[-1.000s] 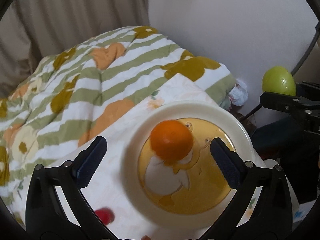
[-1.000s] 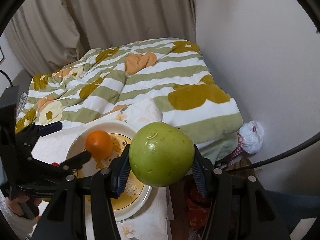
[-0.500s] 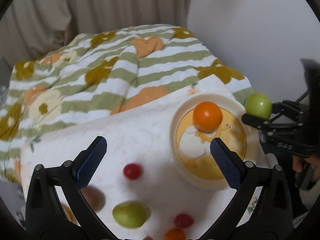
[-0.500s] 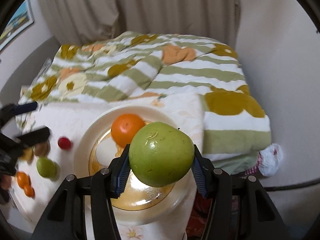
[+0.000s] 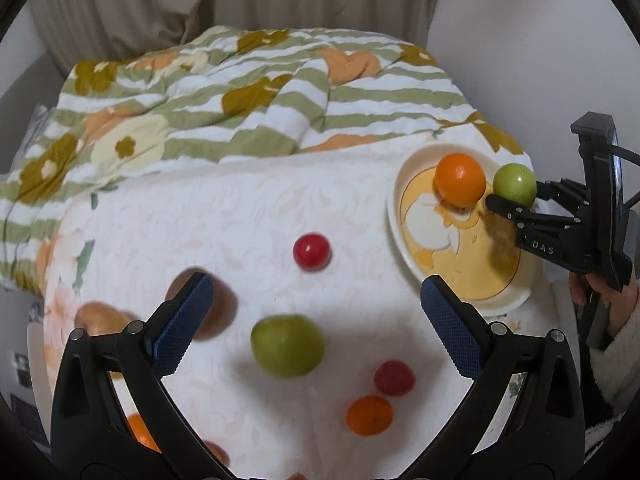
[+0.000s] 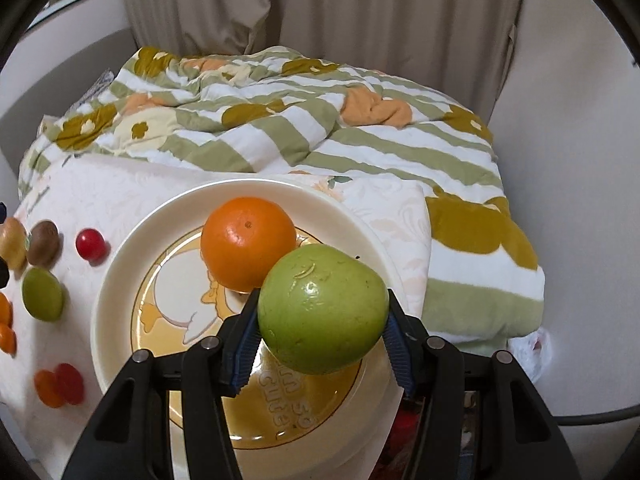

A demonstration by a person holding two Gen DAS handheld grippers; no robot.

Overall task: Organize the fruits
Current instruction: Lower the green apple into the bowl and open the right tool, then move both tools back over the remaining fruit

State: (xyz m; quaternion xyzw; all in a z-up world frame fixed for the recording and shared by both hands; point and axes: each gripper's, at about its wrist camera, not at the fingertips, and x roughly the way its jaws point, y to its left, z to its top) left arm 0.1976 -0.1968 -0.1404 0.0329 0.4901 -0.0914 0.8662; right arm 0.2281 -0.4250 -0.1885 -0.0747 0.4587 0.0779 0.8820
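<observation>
A green apple (image 6: 323,307) is clamped between the fingers of the right hand-held gripper (image 6: 320,340), held over the plate (image 6: 120,280), just beside the orange (image 6: 248,243) resting on the plate. The left hand-held gripper (image 5: 312,320) hangs with its fingers wide apart above a second green fruit (image 5: 287,345) on the white cloth (image 5: 240,220), left of the plate, among red fruits (image 5: 311,251) and small oranges (image 5: 369,415).

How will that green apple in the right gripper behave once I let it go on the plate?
The green apple is round and glossy, so it will probably roll on release. The plate has a raised rim that should contain it. It may bump the orange, which sits right beside it.
</observation>
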